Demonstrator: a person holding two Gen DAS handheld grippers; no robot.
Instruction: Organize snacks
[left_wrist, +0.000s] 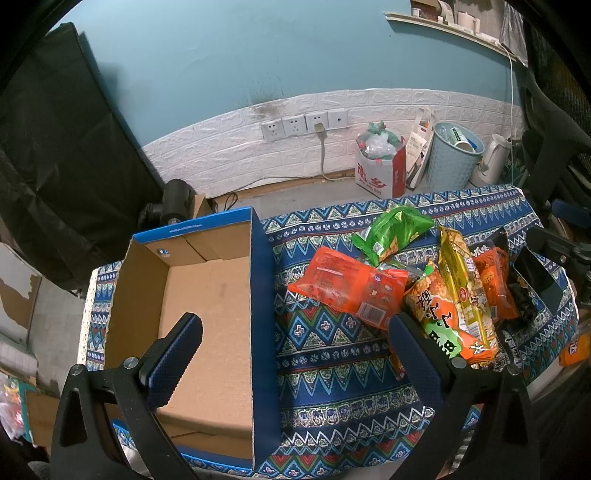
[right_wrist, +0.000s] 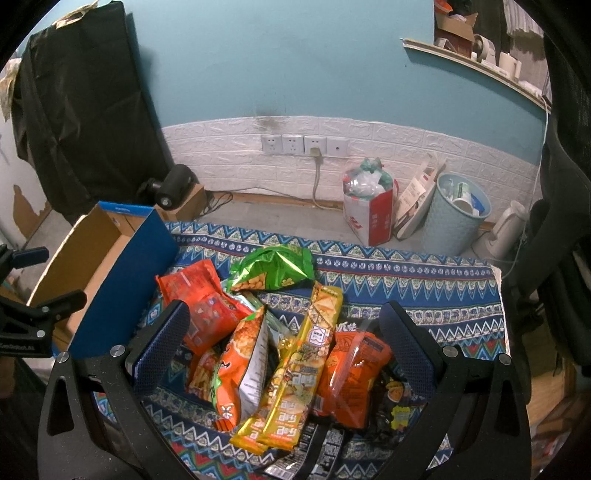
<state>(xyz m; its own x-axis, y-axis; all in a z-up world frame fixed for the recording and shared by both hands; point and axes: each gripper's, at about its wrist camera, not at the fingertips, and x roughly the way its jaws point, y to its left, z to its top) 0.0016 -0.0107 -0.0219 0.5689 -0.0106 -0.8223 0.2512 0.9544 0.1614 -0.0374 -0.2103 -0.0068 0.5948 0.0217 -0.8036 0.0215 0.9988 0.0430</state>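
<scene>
Both grippers, left (left_wrist: 295, 339) and right (right_wrist: 284, 339), gape wide, empty. Snacks (right_wrist: 280, 354) piled right of box (left_wrist: 207, 314). Bags look light, crinkly, slippery; pinch an edge seam.

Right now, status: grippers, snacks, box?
Left gripper open, empty, above the cardboard box's blue wall. Right gripper open, over the snack pile. Box holds no snacks. Nothing blocks the way.
</scene>
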